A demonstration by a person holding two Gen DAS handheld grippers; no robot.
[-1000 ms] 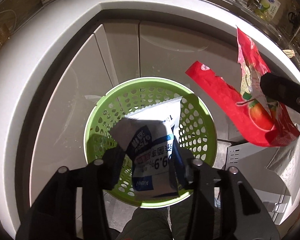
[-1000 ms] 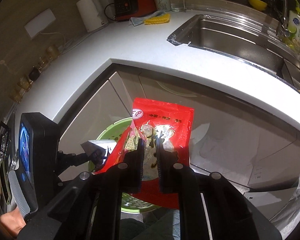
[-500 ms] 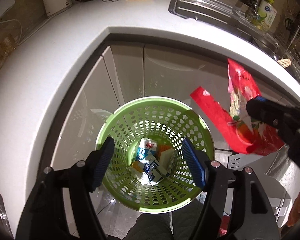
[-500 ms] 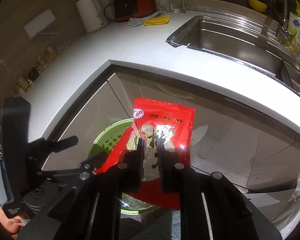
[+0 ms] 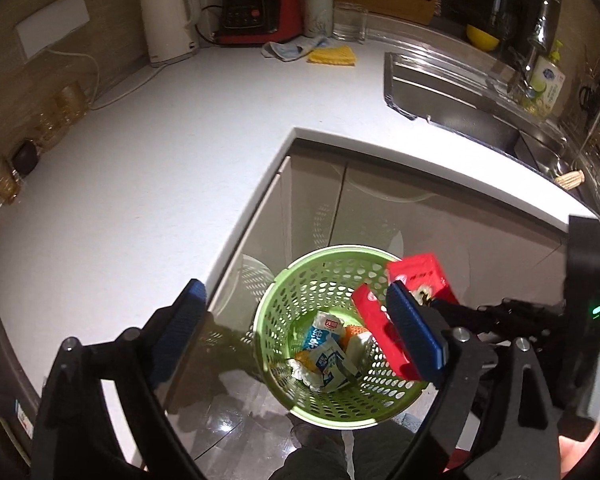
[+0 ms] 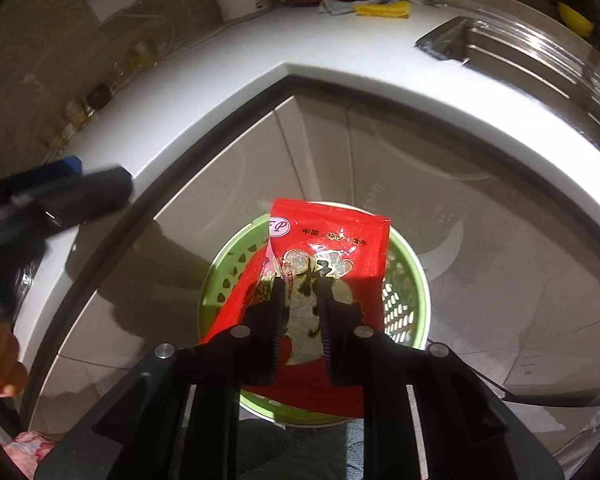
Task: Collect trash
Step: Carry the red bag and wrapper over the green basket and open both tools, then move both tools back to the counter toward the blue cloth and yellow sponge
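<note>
- Left wrist view: your left tongs (image 5: 300, 332) stand wide apart with nothing between the blue pads (image 5: 416, 332); their jaws have just been opening.
- They hang above the green basket (image 5: 300, 404), a round perforated bin standing on the glossy floor (image 5: 228, 420) at the inner corner of the white table (image 5: 172, 152).
- In the basket's bottom lie crumpled packets (image 5: 328, 354): blue-and-white cartons or wrappers with some orange among them.
- The red bag (image 5: 380, 320) shows at the basket's right rim, partly hidden behind your right-hand pad, with the right tongs (image 5: 440, 304) reaching in from the right.
- Right wrist view: your right tongs (image 6: 302, 308) have their jaws only narrowly parted and have just been opening a little; the red bag (image 6: 332, 240) sits between the fingers (image 6: 276, 320). You cannot tell from here whether the pads press on it.
- That bag is a glossy red pouch with a pale round logo at its top left corner, a line of small print and a clear window showing pale contents. It hangs directly over the green basket (image 6: 408, 280), covering most of its opening.
- Your left tongs (image 6: 76, 192) appear blurred at the left edge, above the table (image 6: 340, 40).
</note>
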